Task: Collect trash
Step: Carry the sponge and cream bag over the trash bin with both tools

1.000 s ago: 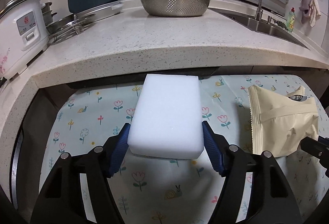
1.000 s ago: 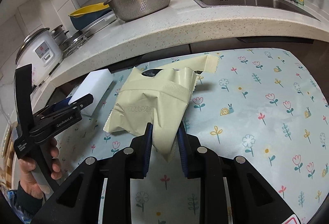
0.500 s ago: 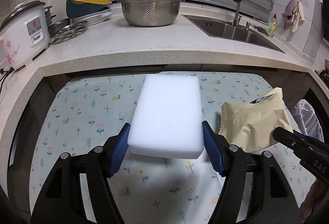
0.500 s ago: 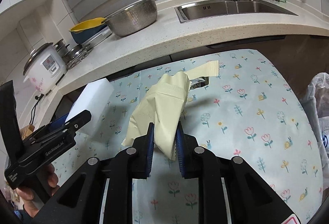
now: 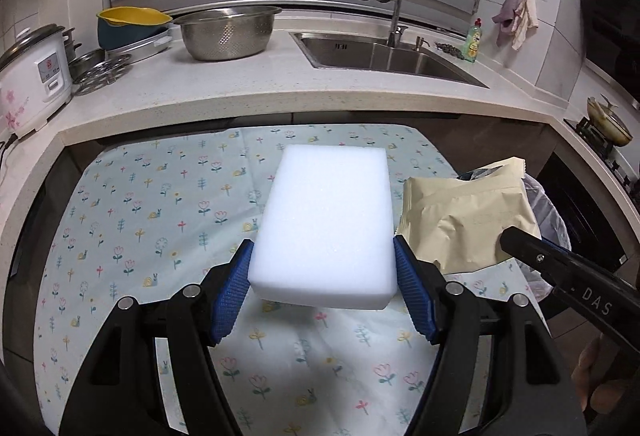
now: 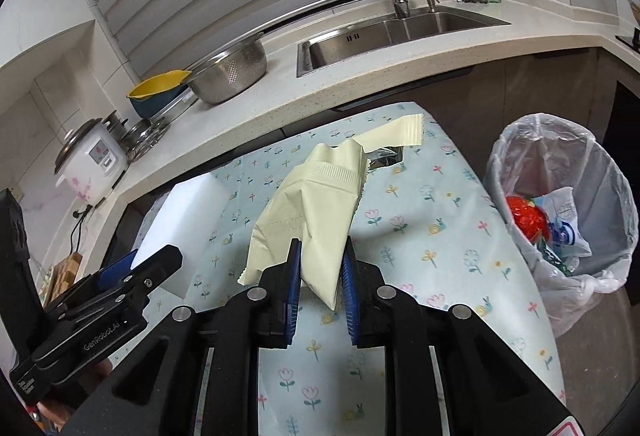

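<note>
- Left hand-held gripper: blue ribbed pads pressed against both long sides of a white sponge block. Block is carried clear above the table, flat side up, jutting forward past the fingertips.
- Right hand-held gripper: jaws narrow, pinching the lower corner of a cream snack wrapper. Wrapper is lifted off the table and stands up from the pads; torn top with a loose strip flaps toward the counter.
- In the left wrist view the same wrapper shows just right of the sponge block, with the black body of the right gripper entering from the lower right.
- In the right wrist view the sponge block sits at left, the left gripper's body in front of it.
- Table carries a pale cloth printed with small flowers and snails.
- Trash bin with clear plastic liner stands on the floor just beside the table's right edge; red and blue-white packaging already inside. Wrapper is near it but over the table, not over the bin.
- Counter behind: steel colander, rice cooker, sink with tap, green dish soap bottle.
</note>
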`<state>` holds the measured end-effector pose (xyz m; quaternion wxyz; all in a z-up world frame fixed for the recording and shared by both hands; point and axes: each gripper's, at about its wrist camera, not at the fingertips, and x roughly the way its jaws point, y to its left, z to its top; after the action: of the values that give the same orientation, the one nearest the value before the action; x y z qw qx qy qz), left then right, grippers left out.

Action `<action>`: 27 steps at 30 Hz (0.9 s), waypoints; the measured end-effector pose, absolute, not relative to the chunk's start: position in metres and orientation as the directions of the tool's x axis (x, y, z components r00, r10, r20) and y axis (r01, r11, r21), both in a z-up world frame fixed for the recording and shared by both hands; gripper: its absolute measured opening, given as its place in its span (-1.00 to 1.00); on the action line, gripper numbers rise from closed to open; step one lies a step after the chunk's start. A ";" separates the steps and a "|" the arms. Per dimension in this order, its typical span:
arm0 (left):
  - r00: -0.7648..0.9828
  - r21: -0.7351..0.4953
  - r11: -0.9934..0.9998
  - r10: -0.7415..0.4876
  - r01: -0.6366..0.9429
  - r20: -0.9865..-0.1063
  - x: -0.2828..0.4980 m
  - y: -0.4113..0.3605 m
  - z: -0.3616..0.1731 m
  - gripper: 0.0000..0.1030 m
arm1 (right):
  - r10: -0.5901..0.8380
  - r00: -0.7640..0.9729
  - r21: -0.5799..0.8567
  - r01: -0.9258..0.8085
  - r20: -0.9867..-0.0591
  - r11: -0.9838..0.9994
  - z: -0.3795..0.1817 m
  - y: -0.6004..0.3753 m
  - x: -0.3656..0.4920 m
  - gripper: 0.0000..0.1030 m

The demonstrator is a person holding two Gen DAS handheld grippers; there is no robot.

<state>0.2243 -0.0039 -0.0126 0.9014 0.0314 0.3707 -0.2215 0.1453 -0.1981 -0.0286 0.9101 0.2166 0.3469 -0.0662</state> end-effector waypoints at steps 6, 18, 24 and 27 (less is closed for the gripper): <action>0.608 -0.111 0.876 -0.412 0.470 -0.678 0.190 -0.040 -0.003 0.27 | -0.013 0.766 0.363 0.320 -0.643 0.875 -0.019 -0.233 0.104 -0.65; 0.565 -0.114 0.831 -0.464 0.545 -0.682 0.149 -0.103 0.002 0.27 | -0.081 0.775 0.383 0.397 -0.627 0.834 -0.016 -0.295 0.044 -0.66; 0.542 -0.106 0.808 -0.478 0.579 -0.691 0.136 -0.132 -0.002 0.27 | -0.104 0.771 0.398 0.433 -0.628 0.809 -0.022 -0.321 0.024 -0.65; 0.529 -0.105 0.797 -0.486 0.595 -0.696 0.133 -0.147 -0.005 0.27 | -0.115 0.769 0.404 0.449 -0.628 0.797 -0.024 -0.334 0.017 -0.65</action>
<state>0.1328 -0.1466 -0.0049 0.8712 0.0729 0.3733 -0.3104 0.0167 -0.3337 -0.0245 0.8988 0.2772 0.3011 -0.1571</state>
